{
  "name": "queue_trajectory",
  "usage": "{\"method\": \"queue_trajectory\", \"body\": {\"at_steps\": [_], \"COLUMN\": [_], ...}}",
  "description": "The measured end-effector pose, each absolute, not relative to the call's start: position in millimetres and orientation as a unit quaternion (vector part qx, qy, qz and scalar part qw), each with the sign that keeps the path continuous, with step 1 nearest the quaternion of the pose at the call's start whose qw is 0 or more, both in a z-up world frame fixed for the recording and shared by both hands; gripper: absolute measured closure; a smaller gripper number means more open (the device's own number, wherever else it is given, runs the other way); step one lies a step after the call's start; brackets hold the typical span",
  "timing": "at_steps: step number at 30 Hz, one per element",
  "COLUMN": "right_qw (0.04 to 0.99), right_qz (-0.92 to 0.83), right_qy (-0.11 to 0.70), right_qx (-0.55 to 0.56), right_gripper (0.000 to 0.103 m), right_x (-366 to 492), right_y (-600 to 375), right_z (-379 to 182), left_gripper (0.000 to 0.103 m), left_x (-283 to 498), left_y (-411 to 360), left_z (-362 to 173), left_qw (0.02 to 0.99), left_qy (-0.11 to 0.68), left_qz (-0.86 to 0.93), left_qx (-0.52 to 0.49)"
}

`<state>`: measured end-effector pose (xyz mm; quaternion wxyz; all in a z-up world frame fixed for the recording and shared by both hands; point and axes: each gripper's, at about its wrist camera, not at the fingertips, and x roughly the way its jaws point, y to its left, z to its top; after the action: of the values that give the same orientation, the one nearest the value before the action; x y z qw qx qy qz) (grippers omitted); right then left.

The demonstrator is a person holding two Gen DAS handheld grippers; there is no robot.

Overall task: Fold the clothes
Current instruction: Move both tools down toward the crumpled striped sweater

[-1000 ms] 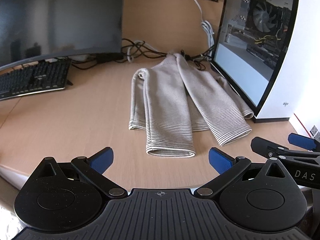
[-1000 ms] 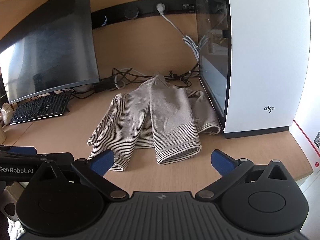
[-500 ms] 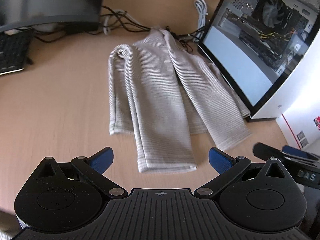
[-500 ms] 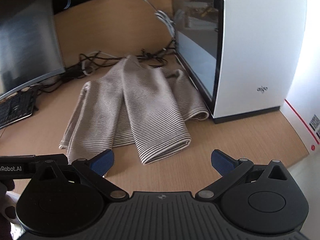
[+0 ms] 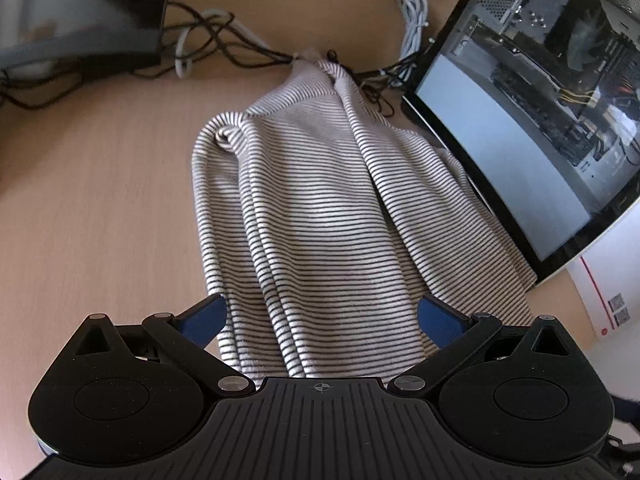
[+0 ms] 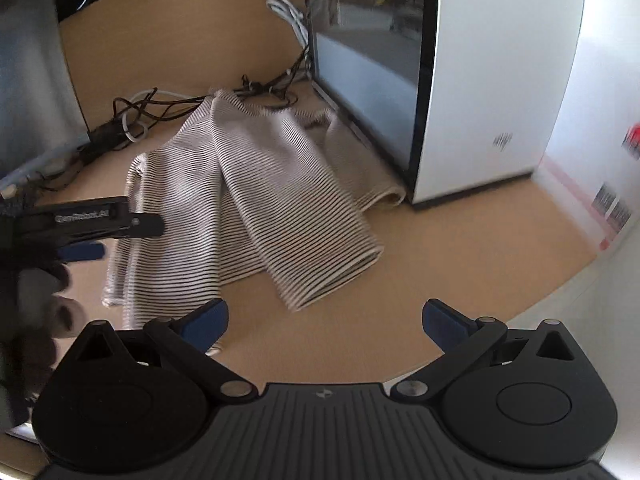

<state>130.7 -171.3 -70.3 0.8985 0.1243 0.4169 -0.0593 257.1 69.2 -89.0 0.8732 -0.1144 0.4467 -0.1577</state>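
- The left hand-held gripper is seen with its blue pads spread wide, nothing between them; it is poised directly over the near cuff end of the striped sweater, and whether the pads touch the cloth cannot be told.
- The right hand-held gripper is likewise spread and empty, held over bare surface just short of the garment's near edge, so the left one is judged the nearer.
- The sweater is laid flat on the surface, both sleeves crossed over the body, their cuffs pointing toward the grippers.
- Its long axis runs straight away from the grippers, hem near, collar far.
- The collar is pointed at the tangle of cables by the back panel.
- The garment's right edge is pressed close beside the computer case; the monitor stands well apart on the left.
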Motion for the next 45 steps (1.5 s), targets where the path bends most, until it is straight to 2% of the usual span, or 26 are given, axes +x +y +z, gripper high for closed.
{"method": "queue_trajectory", "body": {"at_steps": [5,12,17,20,25,28,32,36,37,38,39,41,45], "right_qw": [0.898,0.903,0.915,0.905,0.893,0.884,0.871,0.843,0.835,0.828,0.823,0.817,0.821], "right_qz": [-0.029,0.053,0.068,0.083,0.094,0.117,0.151,0.171,0.174,0.177,0.179,0.181,0.171], "right_qy": [0.410,0.405,0.378,0.396,0.406,0.409,0.426,0.445,0.449,0.452,0.452,0.452,0.442], "right_qx": [0.159,0.133,0.122,0.134,0.169,0.195,0.194,0.248,0.266,0.282,0.292,0.309,0.318], "right_gripper": [0.000,0.000,0.000,0.000,0.000,0.000,0.000,0.000,0.000,0.000,0.000,0.000,0.000], "right_x": [154.0,230.5,289.5,312.8,314.2,308.3,293.1,268.7,261.4,254.2,246.5,230.8,220.3], "right_y": [-176.1,-163.0,-162.6,-165.8,-176.3,-180.0,-175.6,-175.8,-176.9,-177.6,-177.2,-175.8,-174.2], "right_z": [-72.4,-89.3,-102.0,-116.4,-129.9,-131.1,-130.0,-129.7,-130.7,-131.3,-131.9,-133.3,-132.9], "left_gripper": [0.000,0.000,0.000,0.000,0.000,0.000,0.000,0.000,0.001,0.008,0.018,0.030,0.044], "left_x": [261.2,262.7,288.0,306.6,316.3,306.9,281.3,242.4,233.7,225.1,219.1,215.3,220.9], "left_y": [69.9,86.0,80.8,71.9,78.6,83.4,90.1,106.0,110.4,114.4,117.7,121.7,124.3], "left_z": [-87.1,-81.8,-84.3,-88.7,-104.0,-104.2,-102.7,-101.0,-100.1,-99.1,-98.4,-97.7,-98.5], "left_qw": [0.871,0.868,0.872,0.875,0.858,0.857,0.857,0.849,0.847,0.847,0.847,0.852,0.859], "left_qy": [0.451,0.462,0.455,0.448,0.463,0.464,0.471,0.482,0.484,0.485,0.484,0.479,0.467], "left_qz": [-0.160,-0.120,-0.111,-0.115,-0.136,-0.158,-0.165,-0.177,-0.177,-0.176,-0.174,-0.170,-0.165], "left_qx": [-0.110,-0.136,-0.145,-0.145,-0.177,-0.158,-0.131,-0.124,-0.127,-0.129,-0.130,-0.129,-0.131]}}
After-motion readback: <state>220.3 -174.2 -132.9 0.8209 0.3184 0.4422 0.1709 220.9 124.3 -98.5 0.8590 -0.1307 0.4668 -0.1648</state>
